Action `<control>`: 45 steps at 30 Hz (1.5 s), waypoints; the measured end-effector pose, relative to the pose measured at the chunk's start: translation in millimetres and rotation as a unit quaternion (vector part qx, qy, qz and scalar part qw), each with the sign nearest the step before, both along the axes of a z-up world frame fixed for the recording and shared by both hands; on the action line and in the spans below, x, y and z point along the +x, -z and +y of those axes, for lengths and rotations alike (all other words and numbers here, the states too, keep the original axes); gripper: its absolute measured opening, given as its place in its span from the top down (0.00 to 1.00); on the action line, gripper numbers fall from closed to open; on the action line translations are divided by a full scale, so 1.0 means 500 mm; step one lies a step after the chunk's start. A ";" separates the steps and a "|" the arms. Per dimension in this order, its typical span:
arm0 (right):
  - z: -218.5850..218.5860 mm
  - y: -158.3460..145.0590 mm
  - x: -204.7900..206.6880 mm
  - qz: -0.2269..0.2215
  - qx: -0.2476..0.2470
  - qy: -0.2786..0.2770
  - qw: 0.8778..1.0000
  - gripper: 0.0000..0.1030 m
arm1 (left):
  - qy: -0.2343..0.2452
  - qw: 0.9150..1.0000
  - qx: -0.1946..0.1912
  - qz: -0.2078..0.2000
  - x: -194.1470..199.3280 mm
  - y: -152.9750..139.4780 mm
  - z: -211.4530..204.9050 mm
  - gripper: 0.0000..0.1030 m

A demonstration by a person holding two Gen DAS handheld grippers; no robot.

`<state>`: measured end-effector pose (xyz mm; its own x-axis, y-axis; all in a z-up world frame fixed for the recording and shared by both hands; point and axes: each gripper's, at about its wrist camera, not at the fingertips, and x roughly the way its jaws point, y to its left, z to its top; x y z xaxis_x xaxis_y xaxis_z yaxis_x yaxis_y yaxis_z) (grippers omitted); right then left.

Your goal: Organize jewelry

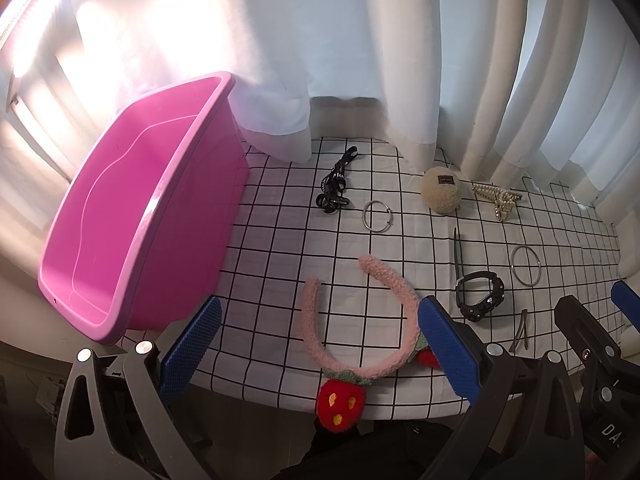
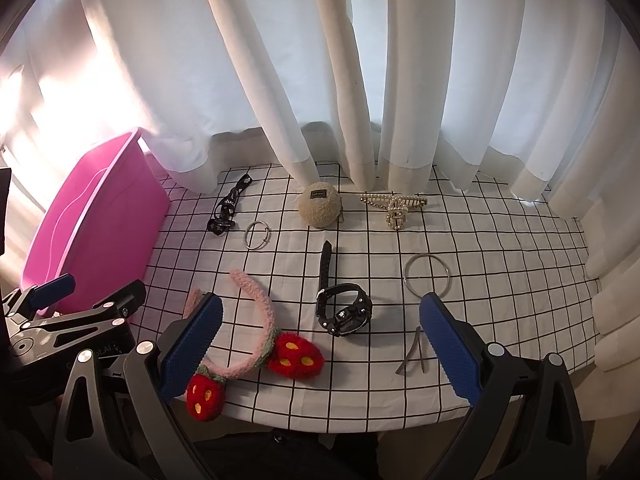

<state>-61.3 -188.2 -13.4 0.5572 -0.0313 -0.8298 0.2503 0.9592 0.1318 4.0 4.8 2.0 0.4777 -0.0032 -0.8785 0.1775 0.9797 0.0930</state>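
One pink bin (image 1: 132, 216), two bangles (image 2: 427, 280), one watch (image 2: 344, 310)

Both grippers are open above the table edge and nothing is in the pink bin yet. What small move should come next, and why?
Probably lower the left gripper onto the pink headband and close on its band. It is the nearest item, already lying between the open fingers, and the empty pink bin stands just to its left. The right gripper is open too, near the black watch.
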 end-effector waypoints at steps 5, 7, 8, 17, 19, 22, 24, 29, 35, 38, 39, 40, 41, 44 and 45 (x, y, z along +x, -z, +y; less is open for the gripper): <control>0.000 0.000 0.001 0.000 0.000 0.000 1.000 0.09 | 0.000 1.000 0.000 0.000 0.000 0.000 0.000 0.06; 0.000 0.001 -0.001 0.000 0.000 0.000 1.000 0.09 | 0.000 1.000 0.000 0.001 0.000 0.000 -0.001 0.06; 0.000 0.001 -0.001 0.000 0.000 0.000 1.000 0.09 | 0.000 1.000 0.001 0.001 0.000 0.000 -0.001 0.06; 0.002 0.006 -0.006 0.002 0.001 -0.002 1.000 0.09 | -0.004 1.000 -0.001 0.004 -0.013 0.011 0.007 0.06; -0.002 0.008 -0.008 0.004 0.004 -0.003 1.000 0.09 | -0.007 1.000 -0.002 0.007 -0.015 0.014 0.009 0.06; -0.009 0.016 -0.013 0.003 0.015 -0.005 1.000 0.09 | -0.020 1.000 -0.013 0.016 -0.010 0.020 0.019 0.06; -0.016 0.022 -0.016 0.004 0.018 -0.008 1.000 0.09 | -0.032 0.999 -0.023 0.025 -0.009 0.028 0.032 0.06; -0.032 0.048 -0.030 0.008 0.026 -0.010 1.000 0.09 | -0.065 0.996 -0.046 0.047 -0.015 0.061 0.078 0.06; -0.073 0.109 -0.047 0.027 0.049 0.008 0.998 0.09 | -0.084 0.993 -0.043 0.065 -0.018 0.127 0.114 0.06; -0.099 0.150 -0.055 0.041 0.058 0.022 0.997 0.09 | -0.083 0.993 -0.037 0.078 -0.024 0.170 0.117 0.06; -0.107 0.163 -0.057 0.045 0.056 0.026 0.997 0.09 | -0.081 0.993 -0.036 0.081 -0.023 0.183 0.116 0.06; -0.115 0.175 -0.059 0.050 0.054 0.030 0.997 0.09 | -0.080 0.993 -0.036 0.082 -0.019 0.196 0.114 0.06; -0.123 0.187 -0.061 0.054 0.051 0.033 0.997 0.09 | -0.079 0.993 -0.035 0.081 -0.018 0.207 0.112 0.06; -0.152 0.226 -0.069 0.069 0.039 0.047 0.996 0.09 | -0.075 0.993 -0.039 0.087 -0.013 0.239 0.107 0.06; -0.163 0.240 -0.070 0.074 0.035 0.054 0.995 0.09 | -0.075 0.992 -0.042 0.090 -0.011 0.250 0.107 0.06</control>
